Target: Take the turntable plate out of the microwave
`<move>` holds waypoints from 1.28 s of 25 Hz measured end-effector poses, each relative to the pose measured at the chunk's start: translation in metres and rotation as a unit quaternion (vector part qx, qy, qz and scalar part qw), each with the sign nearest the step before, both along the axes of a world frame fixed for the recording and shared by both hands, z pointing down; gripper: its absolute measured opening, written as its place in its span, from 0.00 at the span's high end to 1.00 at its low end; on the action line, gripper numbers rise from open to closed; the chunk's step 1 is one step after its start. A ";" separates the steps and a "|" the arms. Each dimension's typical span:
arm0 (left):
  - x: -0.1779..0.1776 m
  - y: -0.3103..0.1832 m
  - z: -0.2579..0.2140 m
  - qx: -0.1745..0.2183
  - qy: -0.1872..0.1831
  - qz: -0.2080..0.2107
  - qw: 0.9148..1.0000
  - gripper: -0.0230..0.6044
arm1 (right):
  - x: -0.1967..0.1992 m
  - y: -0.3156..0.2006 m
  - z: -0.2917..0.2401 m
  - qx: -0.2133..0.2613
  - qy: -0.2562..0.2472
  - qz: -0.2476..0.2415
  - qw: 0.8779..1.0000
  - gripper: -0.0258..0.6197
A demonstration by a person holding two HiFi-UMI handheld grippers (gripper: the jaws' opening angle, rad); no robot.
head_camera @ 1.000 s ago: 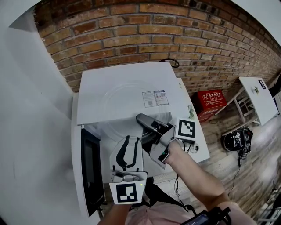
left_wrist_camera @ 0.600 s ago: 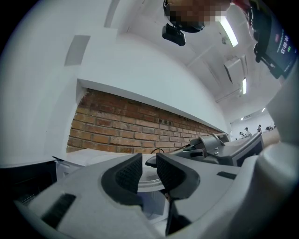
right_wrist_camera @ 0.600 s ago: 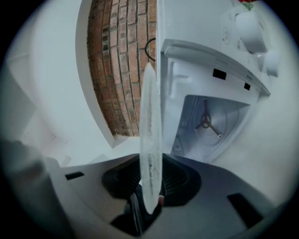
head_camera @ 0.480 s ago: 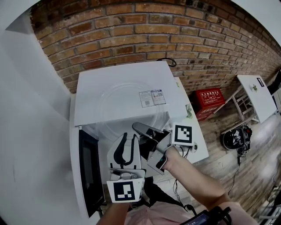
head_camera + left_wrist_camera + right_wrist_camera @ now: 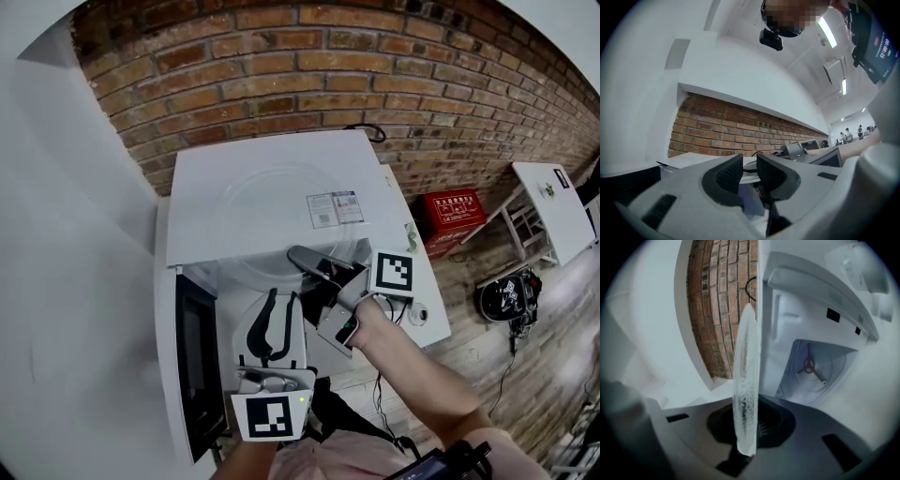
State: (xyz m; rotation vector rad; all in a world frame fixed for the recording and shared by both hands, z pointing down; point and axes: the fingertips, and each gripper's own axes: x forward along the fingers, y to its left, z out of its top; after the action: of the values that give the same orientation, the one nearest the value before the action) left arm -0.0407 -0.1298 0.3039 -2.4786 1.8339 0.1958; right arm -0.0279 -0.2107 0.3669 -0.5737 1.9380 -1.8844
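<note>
**dan:** Right gripper [image 5: 749, 425] was clamped on the turntable plate [image 5: 746, 371], yeah? Its jaws had just been closing, and the glass sat edge-on right between the pads.

**lee:** Yep, pinched on the rim. Left gripper [image 5: 749, 166] was a different story tho. Its jaws had come in a bit but stood apart, not squeezing anything. A bit of plate rim showed in the gap past its tips, and I couldn't tell if it touched.

**dan:** ok, so where was everything? Big stuff first pls.

**lee:** Brick wall [image 5: 328, 84] ran right across the back. The white microwave [image 5: 234, 178] sat up against it. Its door [image 5: 195, 347] was swung open at the left side, dark window and all.

**dan:** And the plate?

**lee:** Out of the cavity, held flat in front of the opening at roughly the height of the microwave's top. From the head view you looked straight through the glass at that white top. The near rim was around the top's front edge. The right gripper [image 5: 300, 258] came in there from the right. The left gripper [image 5: 283, 298] pointed up at the same rim from the near side, just beside the other one.

**dan:** Small bits?

**lee:** A red crate [image 5: 452, 214] sat on the floor by the wall, off past the microwave's right side. A printed label [image 5: 331, 208] was stuck near the right edge of the top. In the right gripper view the three-armed hub [image 5: 809, 365] sat in the middle of the cavity floor.
</note>
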 end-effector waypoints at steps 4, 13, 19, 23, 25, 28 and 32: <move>-0.002 0.004 0.002 -0.004 -0.002 -0.002 1.000 0.82 | 0.000 -0.002 -0.001 0.008 -0.005 -0.001 1.000 0.91; 0.001 0.007 0.004 -0.001 -0.008 0.006 1.000 0.82 | 0.015 0.023 0.000 0.021 -0.007 0.001 1.000 0.83; 0.005 0.011 0.002 0.006 -0.010 0.010 1.000 0.82 | 0.024 0.035 0.002 0.014 -0.013 0.002 1.000 0.85; 0.002 0.013 0.005 0.002 -0.016 0.009 1.000 0.82 | 0.025 0.035 0.005 0.011 -0.012 0.004 1.000 0.88; -0.001 0.013 0.006 0.000 -0.017 0.005 1.000 0.82 | 0.023 0.032 0.005 0.012 -0.012 0.004 1.000 0.88; -0.005 0.013 0.007 -0.001 -0.019 0.000 1.000 0.82 | 0.020 0.023 0.005 0.013 -0.014 0.007 1.000 0.88; -0.009 0.014 0.008 -0.004 -0.019 -0.006 1.000 0.82 | 0.015 0.011 0.002 0.015 -0.023 0.009 1.000 0.87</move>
State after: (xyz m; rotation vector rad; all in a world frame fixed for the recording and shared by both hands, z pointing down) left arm -0.0500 -0.1156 0.3114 -2.4586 1.8373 0.1401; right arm -0.0124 -0.1996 0.3690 -0.5312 1.9227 -1.8383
